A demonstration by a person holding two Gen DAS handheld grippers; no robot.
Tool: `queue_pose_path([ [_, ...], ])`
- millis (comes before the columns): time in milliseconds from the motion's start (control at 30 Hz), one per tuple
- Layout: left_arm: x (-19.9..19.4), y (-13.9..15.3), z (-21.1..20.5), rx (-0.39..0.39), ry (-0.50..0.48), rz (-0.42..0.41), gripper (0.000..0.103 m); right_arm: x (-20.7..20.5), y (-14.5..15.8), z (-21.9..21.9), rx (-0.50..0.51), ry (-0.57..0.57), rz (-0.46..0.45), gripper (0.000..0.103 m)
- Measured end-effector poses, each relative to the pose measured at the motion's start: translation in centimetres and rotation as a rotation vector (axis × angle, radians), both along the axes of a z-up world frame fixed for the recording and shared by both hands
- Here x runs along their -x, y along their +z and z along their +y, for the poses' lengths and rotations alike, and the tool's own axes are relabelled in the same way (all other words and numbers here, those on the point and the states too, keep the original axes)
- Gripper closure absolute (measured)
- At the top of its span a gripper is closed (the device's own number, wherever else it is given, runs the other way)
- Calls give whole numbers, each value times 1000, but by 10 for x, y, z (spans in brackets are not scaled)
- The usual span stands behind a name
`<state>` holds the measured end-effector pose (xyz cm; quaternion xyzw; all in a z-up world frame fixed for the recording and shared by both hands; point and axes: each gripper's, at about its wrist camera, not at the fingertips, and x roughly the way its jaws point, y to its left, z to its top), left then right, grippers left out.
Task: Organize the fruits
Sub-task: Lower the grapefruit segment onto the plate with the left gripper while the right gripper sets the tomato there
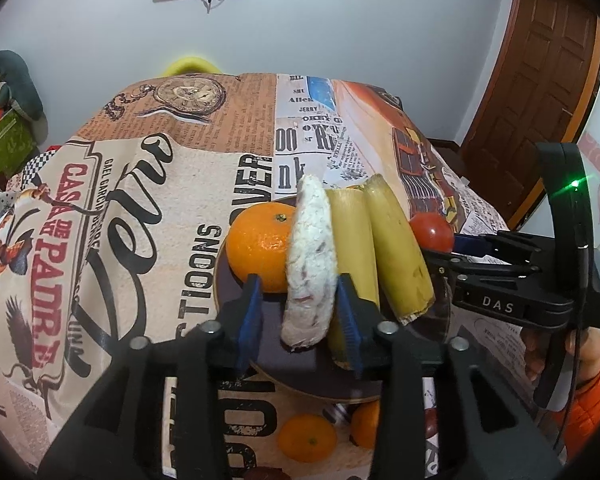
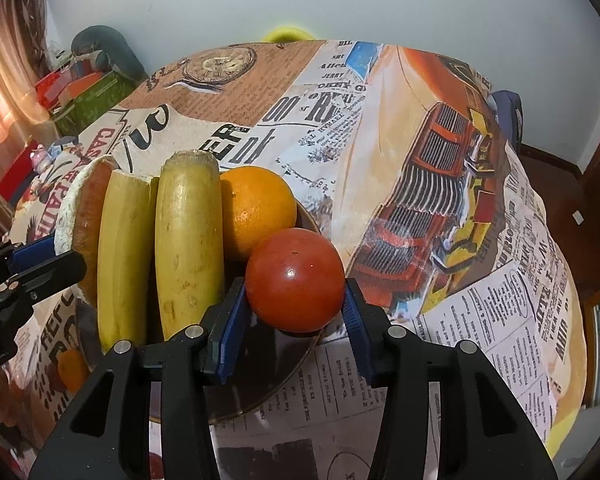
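A table under a printed newspaper-collage cloth (image 1: 148, 184) carries a dark round plate (image 1: 440, 320) near its front edge. At about 6 o'clock from the plate, two small oranges (image 1: 306, 438) lie directly on the cloth, just beside the plate's rim.

White wall (image 1: 340, 20), brown panelled door (image 1: 556, 60), pink curtain (image 2: 8, 80).

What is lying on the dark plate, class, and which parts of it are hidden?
On the dark plate lie an orange, two bananas, a red tomato and a white-edged slice. The fruit covers most of the plate's surface, so anything beneath them cannot be seen.
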<state>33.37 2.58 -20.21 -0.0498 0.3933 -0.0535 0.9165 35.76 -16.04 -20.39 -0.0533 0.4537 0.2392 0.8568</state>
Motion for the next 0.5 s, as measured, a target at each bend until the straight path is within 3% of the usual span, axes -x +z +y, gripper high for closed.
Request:
queue_pose_path([
  [400, 17, 13, 5, -20, 17, -20, 55, 12, 4, 0, 32, 15, 6, 59],
  [467, 20, 16, 7, -22, 20, -23, 54, 15, 8, -2, 25, 13, -1, 57],
  [500, 22, 17, 8, -23, 22, -25, 53, 17, 12, -4, 20, 12, -10, 50],
])
